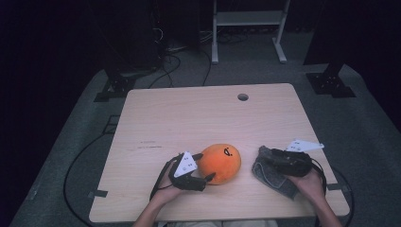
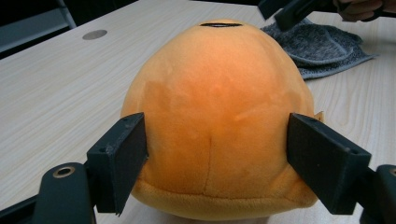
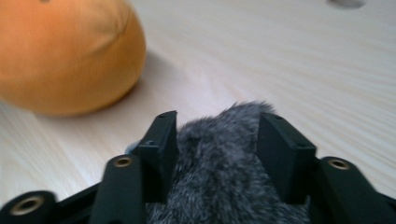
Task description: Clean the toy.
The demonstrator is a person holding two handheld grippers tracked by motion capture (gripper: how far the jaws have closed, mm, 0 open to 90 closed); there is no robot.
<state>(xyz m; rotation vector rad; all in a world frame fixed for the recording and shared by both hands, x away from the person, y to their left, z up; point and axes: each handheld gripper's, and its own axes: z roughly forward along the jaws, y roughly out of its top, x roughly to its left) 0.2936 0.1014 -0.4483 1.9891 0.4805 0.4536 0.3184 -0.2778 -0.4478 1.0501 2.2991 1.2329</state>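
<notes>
High view: low in the frame, just left of centre, my left claw [image 1: 208, 178] brackets the near side of the round orange plush ball [image 1: 219, 163] on the pale wooden desk [image 1: 189, 118]. At lower right my right claw [image 1: 265, 158] lies over the crumpled grey fleece cloth [image 1: 274, 177]. I judge each hand has gone to its own thing so both can be taken up together. Toy and cloth sit near each other but apart.

Left gripper view: the orange plush stands dead centre, squarely between my left claw's black pads [image 2: 128, 154], which press against its flanks low down, near the seam; I count that a clamp, taken low where the soft body is widest. The grey cloth lies at upper right of the frame, with my other claw above it.

Right gripper view: a tuft of the grey fleece bulges up between my right claw's pads [image 3: 161, 144], bottom centre, both pads hard against it, so that claw is clamped on the cloth. The orange plush sits blurred at upper left, well clear.
</notes>
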